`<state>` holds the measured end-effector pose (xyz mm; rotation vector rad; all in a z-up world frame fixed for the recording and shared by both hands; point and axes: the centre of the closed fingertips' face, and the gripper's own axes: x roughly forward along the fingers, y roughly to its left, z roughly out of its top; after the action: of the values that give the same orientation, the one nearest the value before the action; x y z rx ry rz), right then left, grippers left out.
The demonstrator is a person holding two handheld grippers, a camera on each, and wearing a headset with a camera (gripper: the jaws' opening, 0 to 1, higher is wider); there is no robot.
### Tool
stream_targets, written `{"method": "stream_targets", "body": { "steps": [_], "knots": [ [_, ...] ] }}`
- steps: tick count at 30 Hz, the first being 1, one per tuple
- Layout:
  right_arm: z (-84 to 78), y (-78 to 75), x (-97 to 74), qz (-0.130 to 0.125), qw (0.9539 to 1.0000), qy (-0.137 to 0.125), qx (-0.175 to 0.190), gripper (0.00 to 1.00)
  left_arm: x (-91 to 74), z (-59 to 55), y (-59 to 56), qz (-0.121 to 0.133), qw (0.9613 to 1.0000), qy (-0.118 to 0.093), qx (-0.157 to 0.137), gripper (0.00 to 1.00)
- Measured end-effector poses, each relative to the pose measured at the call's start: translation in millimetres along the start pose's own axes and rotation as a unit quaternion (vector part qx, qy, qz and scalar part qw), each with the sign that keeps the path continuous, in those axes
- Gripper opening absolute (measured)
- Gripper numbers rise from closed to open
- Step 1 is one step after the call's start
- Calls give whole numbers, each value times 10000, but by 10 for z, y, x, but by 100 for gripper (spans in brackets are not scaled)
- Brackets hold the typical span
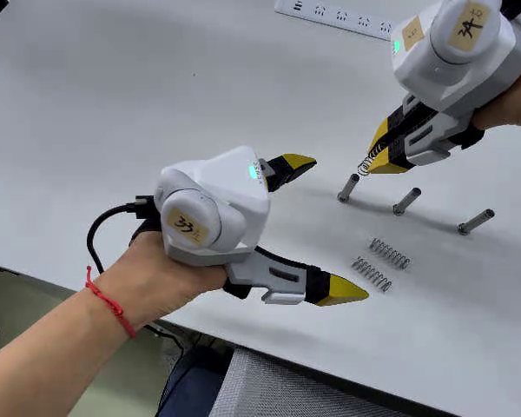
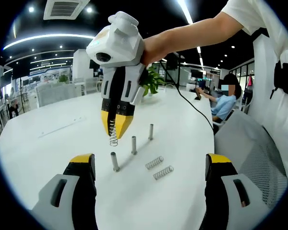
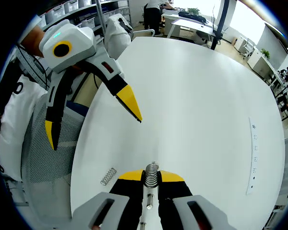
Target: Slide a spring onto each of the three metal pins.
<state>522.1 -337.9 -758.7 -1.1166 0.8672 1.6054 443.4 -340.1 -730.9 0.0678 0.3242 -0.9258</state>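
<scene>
Left gripper (image 1: 332, 228), tan label (image 1: 187, 228) unreadable, gapes wide; right gripper (image 1: 380, 159) pinches 1 spring (image 1: 366, 162) above 3 pins (image 1: 406, 201).

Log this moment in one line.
right gripper: shut on spring, above end pin | left gripper: open | pins: all bare | table: two springs

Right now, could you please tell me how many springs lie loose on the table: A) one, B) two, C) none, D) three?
B: a farther spring and a nearer spring lie on the table, while the third spring is pinched in the right gripper.
</scene>
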Motion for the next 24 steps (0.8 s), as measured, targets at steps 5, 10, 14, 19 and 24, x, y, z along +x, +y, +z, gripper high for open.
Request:
{"method": "stream_targets", "body": {
  "steps": [5,10,14,19,24],
  "knots": [
    [-16,-27,61,15,10000,25,21,7,3,1,11,-7,10000,-39,0,97],
    [-35,-50,118,18,10000,64,38,7,-8,-16,32,1,10000,-52,-23,97],
    [-22,-48,141,39,9999,94,29,7,-8,-22,30,-8,10000,-70,-35,98],
    [-18,-67,164,60,9999,117,27,7,0,-36,30,-34,10000,-79,-46,98],
    [-38,-76,188,79,9998,162,27,7,6,-37,34,-42,9999,-99,-69,98]
  ]
}}
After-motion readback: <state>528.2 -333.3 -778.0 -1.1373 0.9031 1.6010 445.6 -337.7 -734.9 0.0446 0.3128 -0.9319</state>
